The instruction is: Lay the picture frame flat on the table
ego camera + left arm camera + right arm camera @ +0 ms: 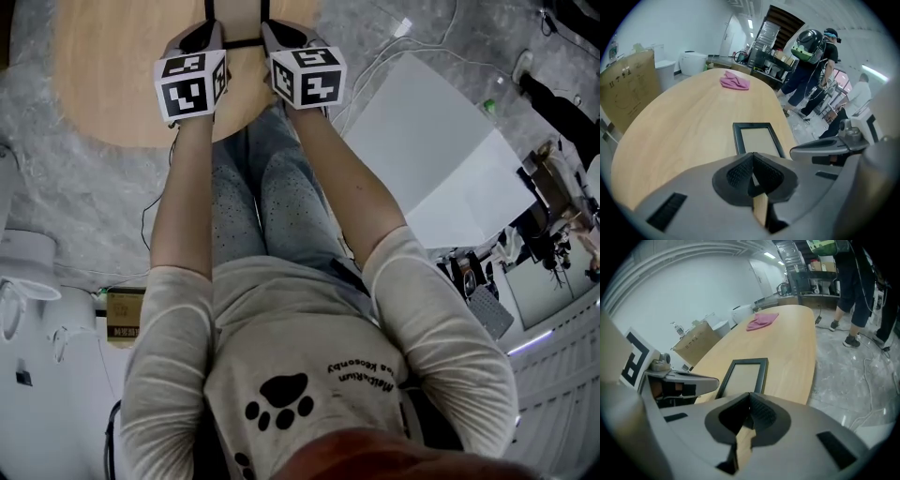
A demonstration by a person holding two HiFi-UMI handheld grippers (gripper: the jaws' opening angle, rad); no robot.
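We see a smooth, pale wooden table [679, 131], a smooth black picture frame [758, 139] and a soft pink cloth [735, 81]

Well behind the left fingers [201, 36], the shirt [309, 309] carries a line of small dark print [366, 373], upside down and too blurred to read surely, beside a paw-print graphic [279, 401]. The cardboard box [629, 89] left of those fingers bears dark marks, illegible.

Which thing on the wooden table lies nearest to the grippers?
The black picture frame, flat and right ahead of them; the pink cloth lies far beyond it.
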